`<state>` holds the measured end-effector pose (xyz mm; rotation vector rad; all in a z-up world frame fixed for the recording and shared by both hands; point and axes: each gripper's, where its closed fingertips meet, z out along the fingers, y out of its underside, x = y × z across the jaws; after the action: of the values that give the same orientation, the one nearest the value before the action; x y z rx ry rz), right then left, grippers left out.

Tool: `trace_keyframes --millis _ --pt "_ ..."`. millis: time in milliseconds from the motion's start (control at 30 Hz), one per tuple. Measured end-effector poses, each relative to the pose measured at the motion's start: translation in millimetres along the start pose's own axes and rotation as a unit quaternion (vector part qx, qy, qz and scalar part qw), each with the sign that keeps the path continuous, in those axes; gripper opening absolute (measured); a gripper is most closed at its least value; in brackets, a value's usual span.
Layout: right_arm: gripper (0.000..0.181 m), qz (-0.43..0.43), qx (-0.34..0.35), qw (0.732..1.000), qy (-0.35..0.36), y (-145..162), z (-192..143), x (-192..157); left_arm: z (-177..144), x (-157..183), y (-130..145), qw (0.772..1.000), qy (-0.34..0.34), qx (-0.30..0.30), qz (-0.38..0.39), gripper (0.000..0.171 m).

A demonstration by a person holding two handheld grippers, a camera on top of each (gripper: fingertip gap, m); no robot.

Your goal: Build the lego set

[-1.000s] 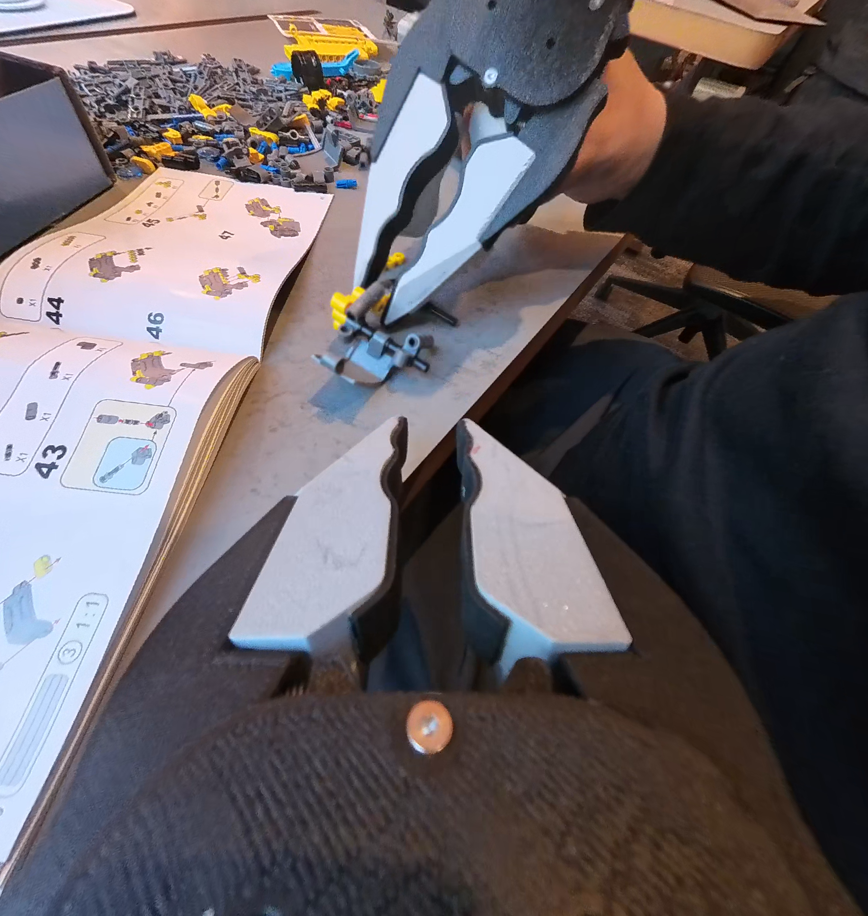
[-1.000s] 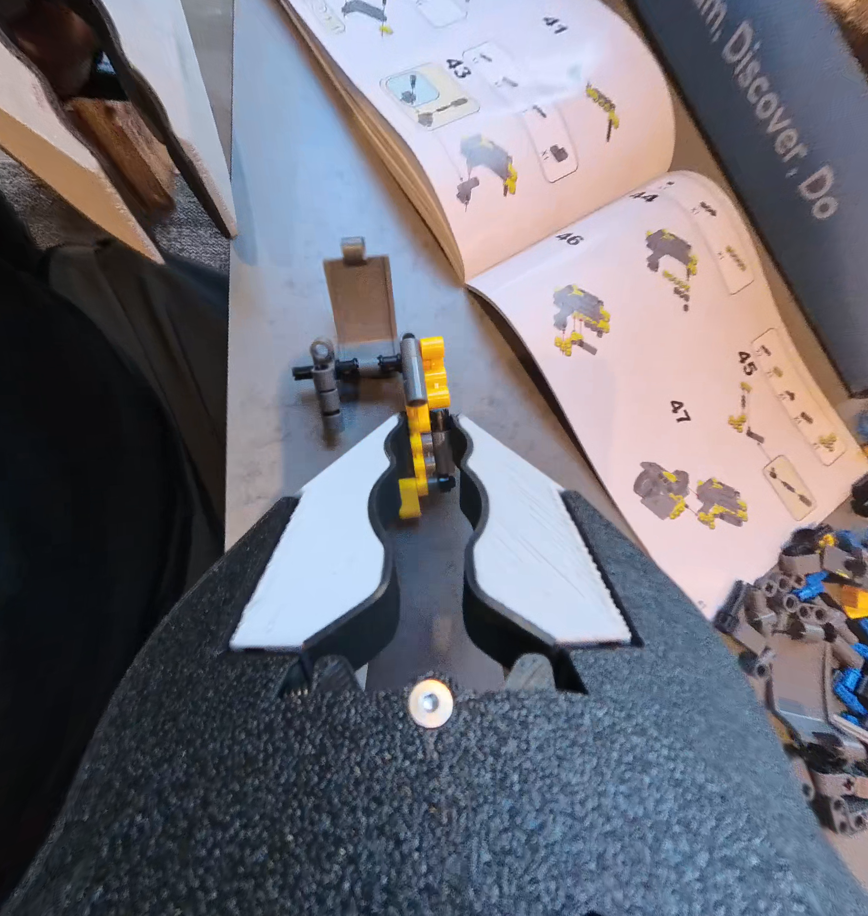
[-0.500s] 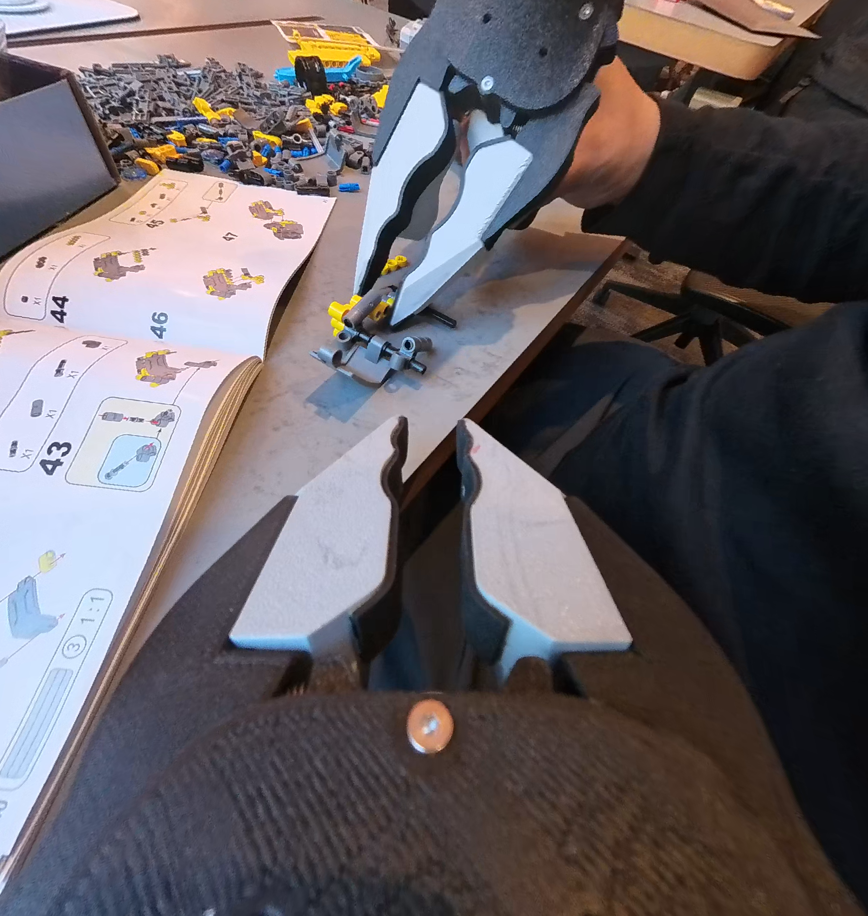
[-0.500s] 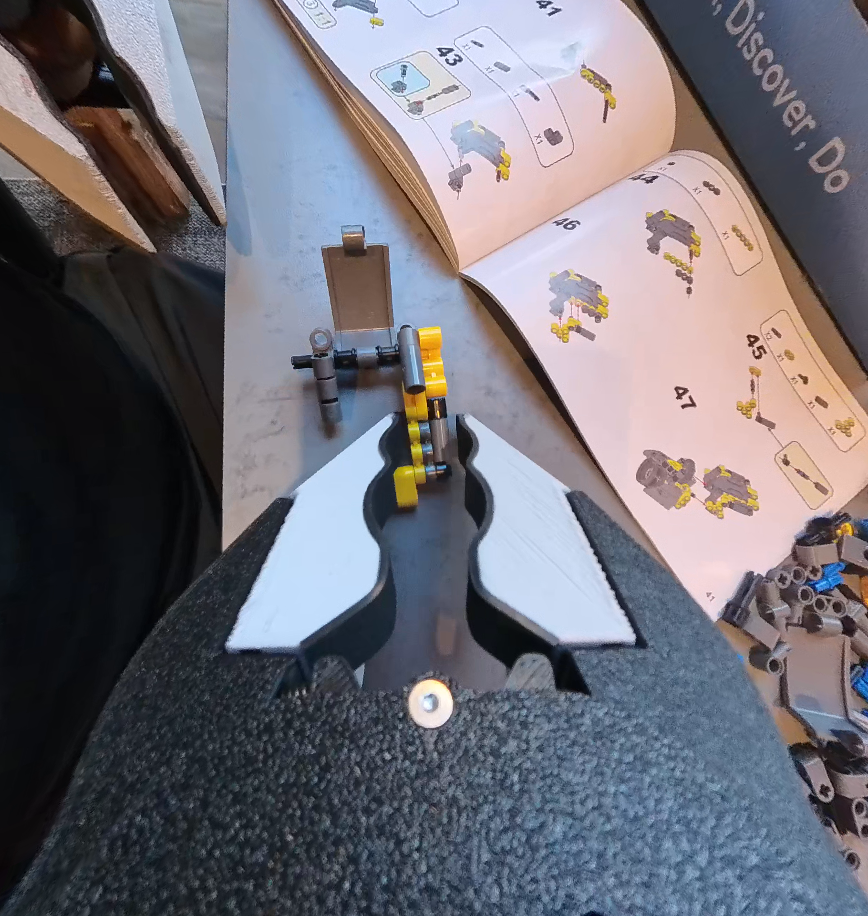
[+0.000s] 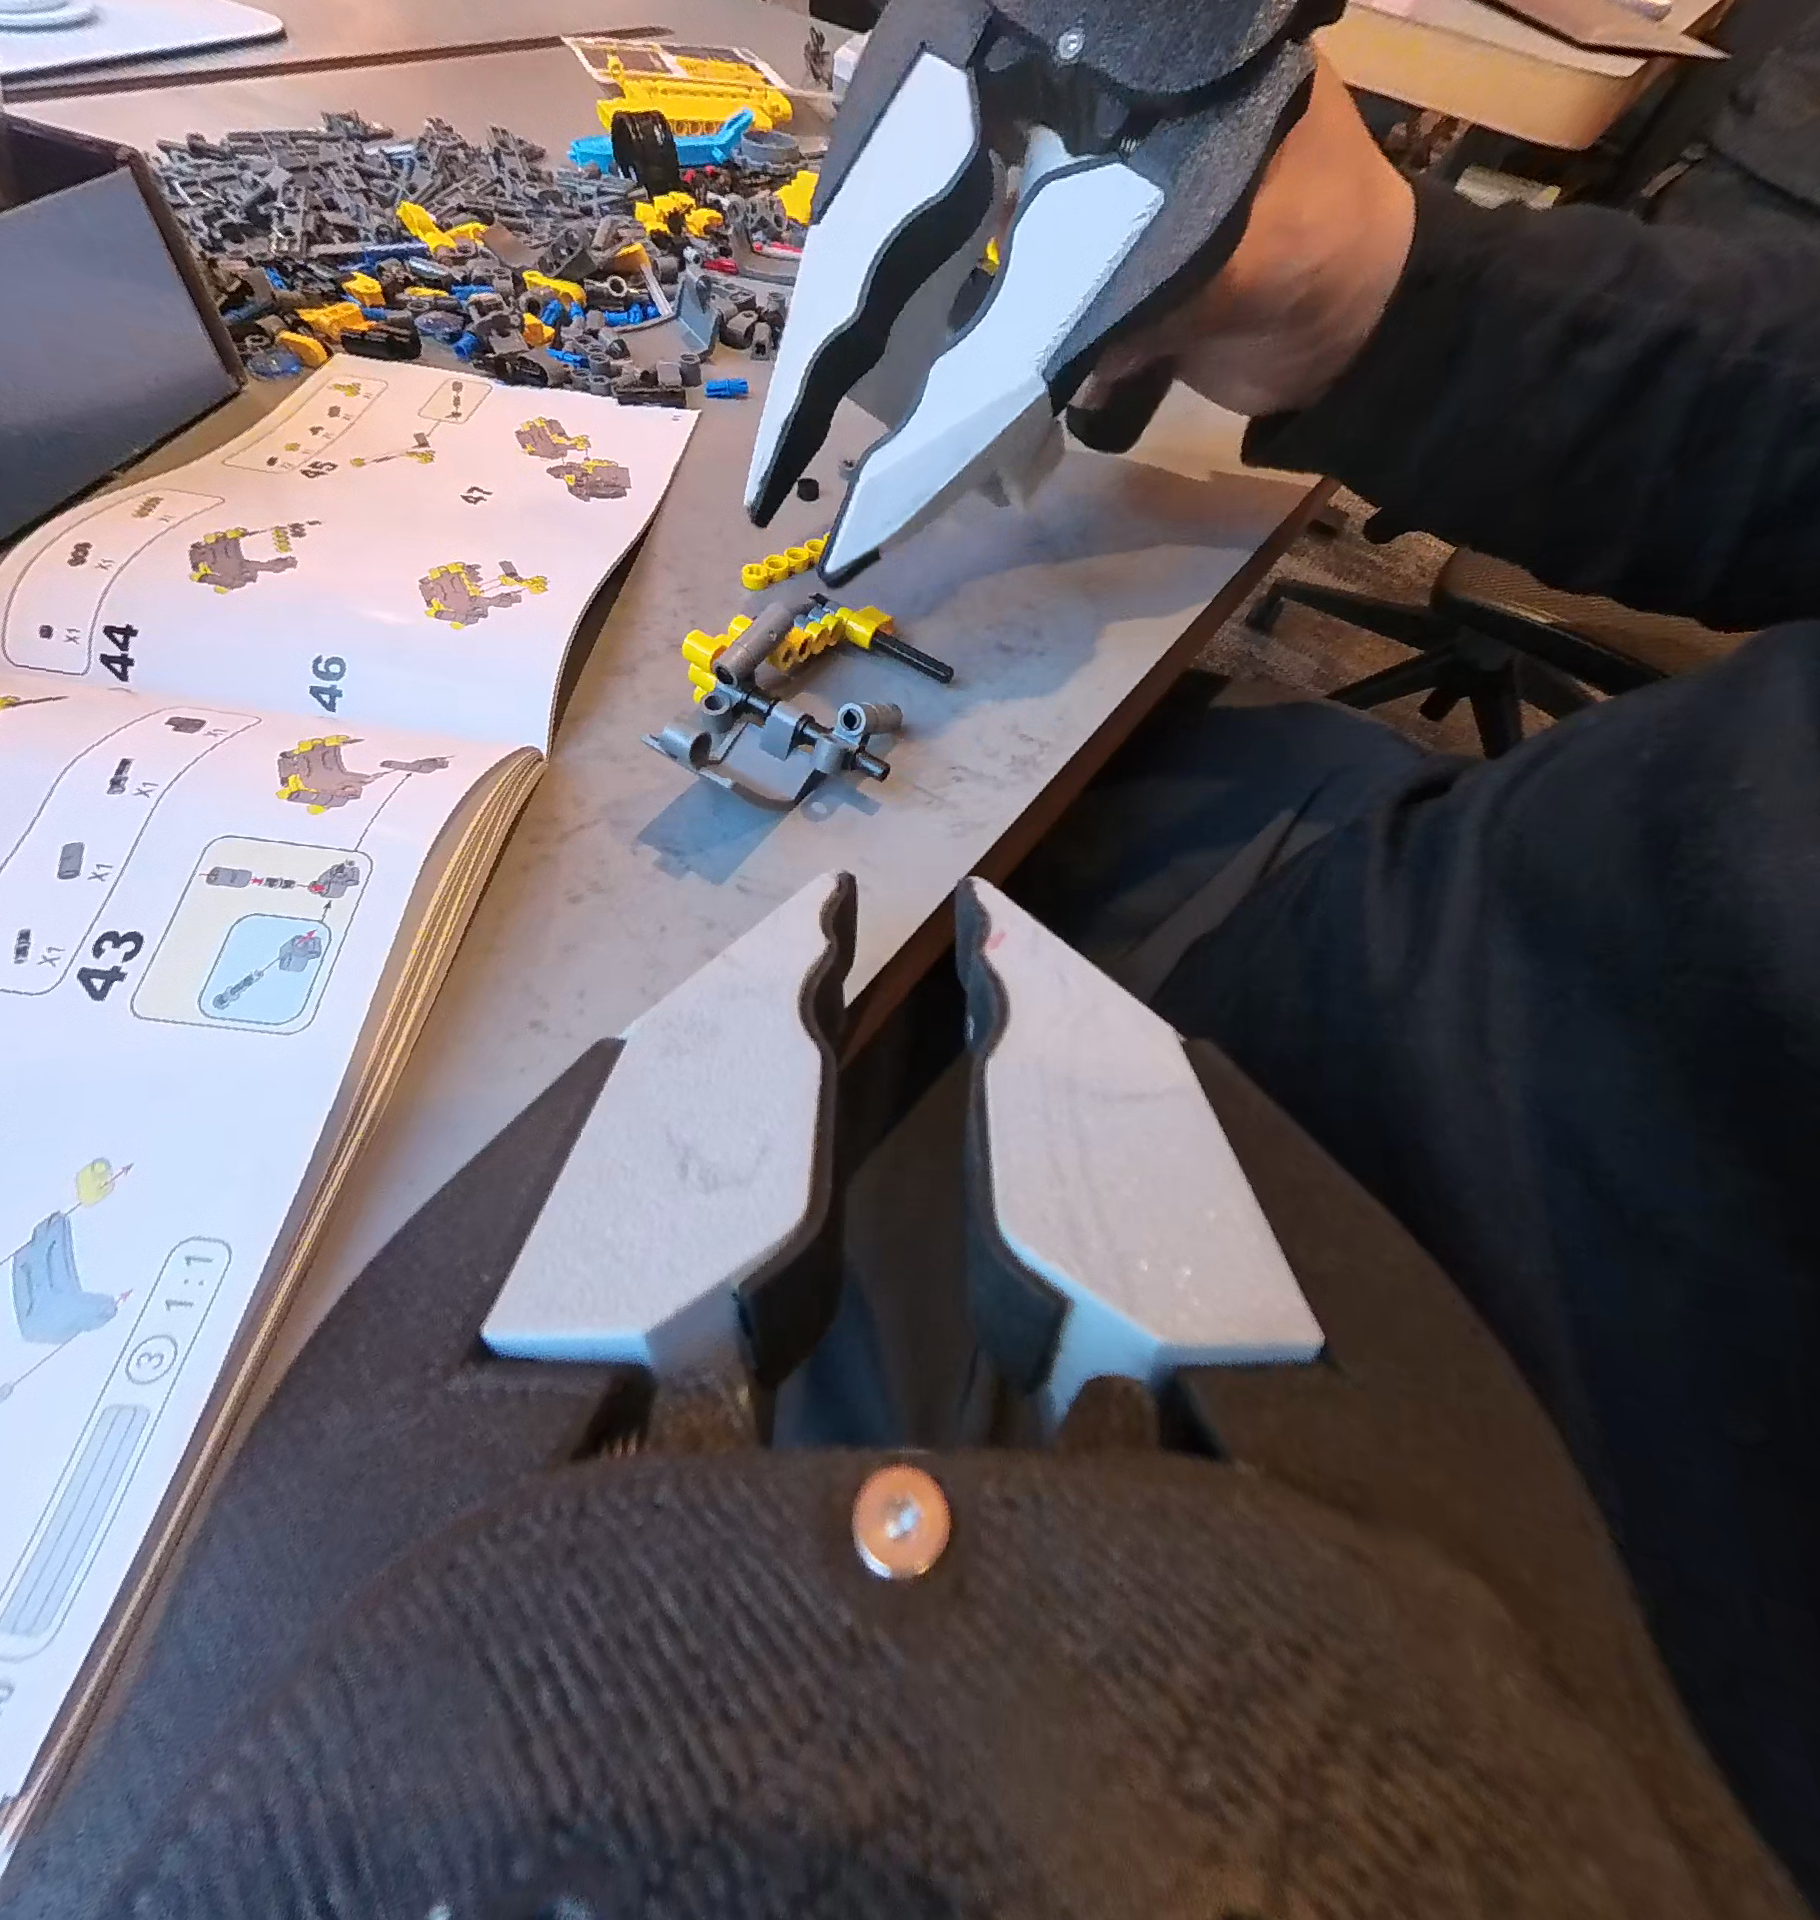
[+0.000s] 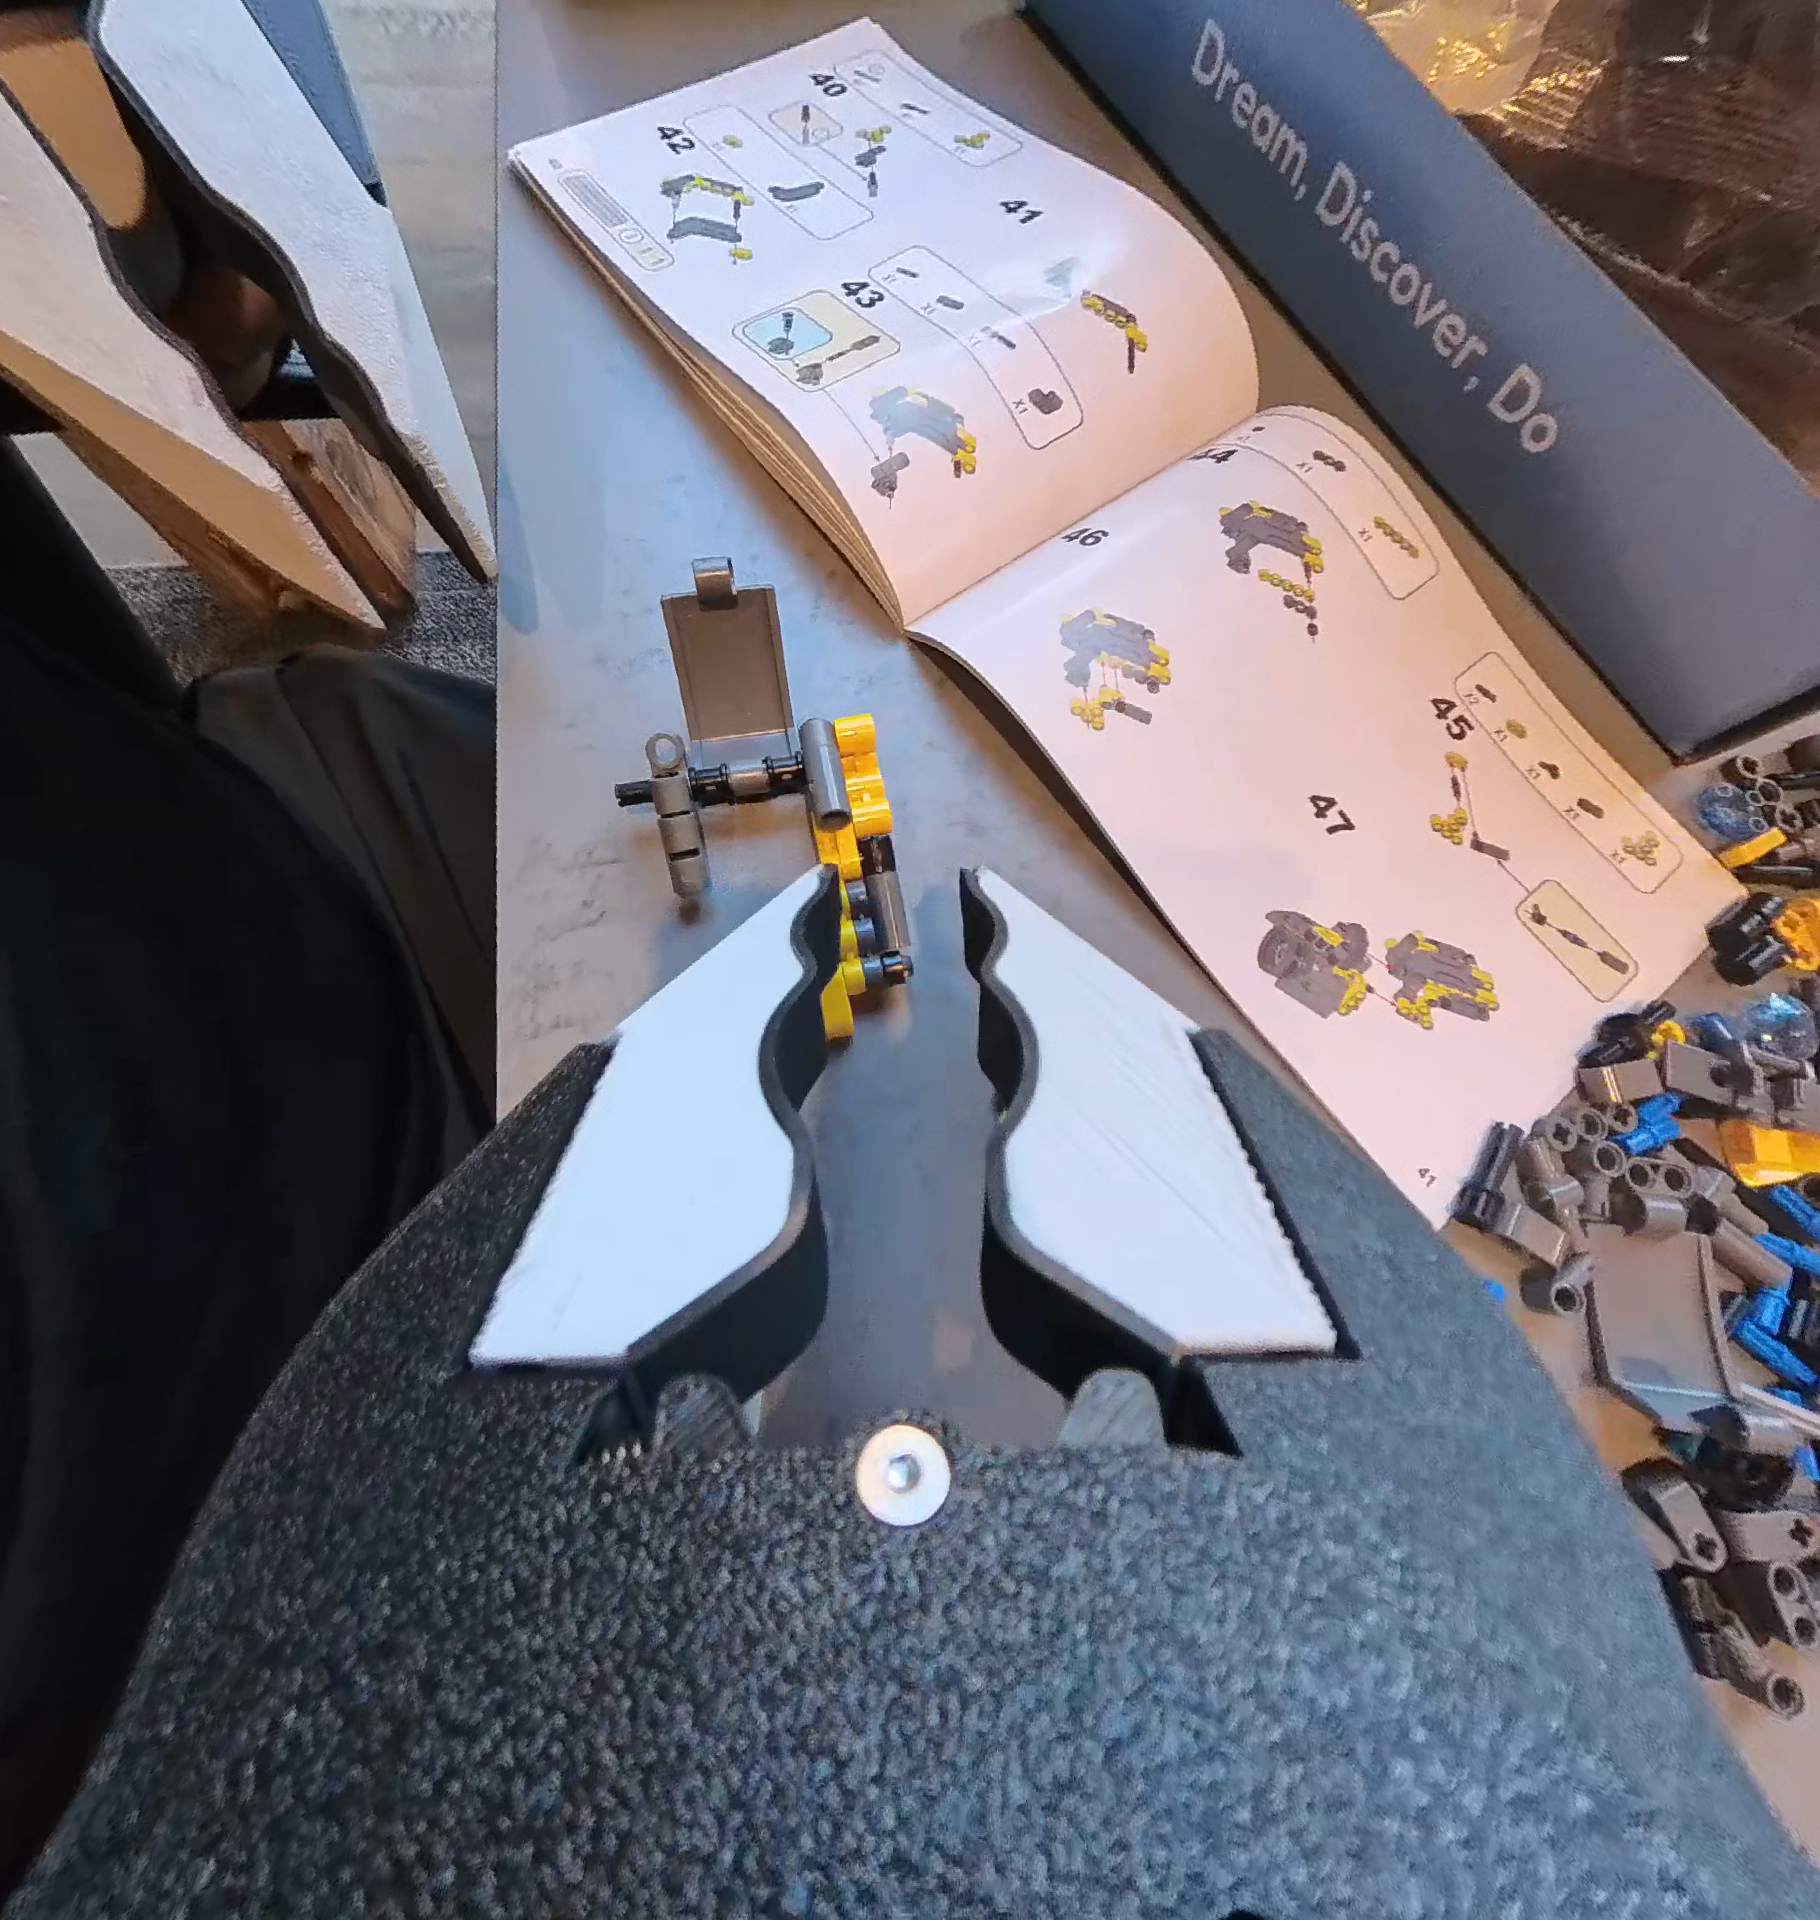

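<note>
Lifted clear since a second ago, our right gripper (image 6: 890, 883) hangs parted and empty just above the small yellow-and-grey plastic brick assembly (image 5: 781, 686). Beside the open instruction booklet (image 5: 293, 582), it looks light, rigid, loosely pinned; we'd pinch its yellow beam. Left gripper (image 5: 901, 899): narrowly parted, empty.

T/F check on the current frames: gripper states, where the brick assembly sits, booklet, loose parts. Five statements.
1. The right gripper is clamped on the yellow-and-grey brick assembly. False: its fingers are spread and the assembly lies on the table.
2. The left gripper holds nothing. True.
3. The instruction booklet lies open. True.
4. The loose brick pile sits inside the dark box. False: it is spread on the table beside it.
5. The assembly rests on the booklet. False: it lies on bare table beside it.
</note>
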<state>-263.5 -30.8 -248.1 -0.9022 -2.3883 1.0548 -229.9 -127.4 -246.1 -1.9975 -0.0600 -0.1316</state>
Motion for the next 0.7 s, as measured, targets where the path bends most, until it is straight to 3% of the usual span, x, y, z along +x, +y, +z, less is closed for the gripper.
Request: trace_keyframes --millis 400,700 --pt "0.017 0.02 0.022 0.999 0.023 2 -7 9 0 -1 0 1.0 -0.006 0.001 0.001 0.017" --pt "0.011 0.036 0.05 0.997 0.042 7 -11 18 -27 -53 -18 0.992 -0.123 0.029 -0.011 0.017"
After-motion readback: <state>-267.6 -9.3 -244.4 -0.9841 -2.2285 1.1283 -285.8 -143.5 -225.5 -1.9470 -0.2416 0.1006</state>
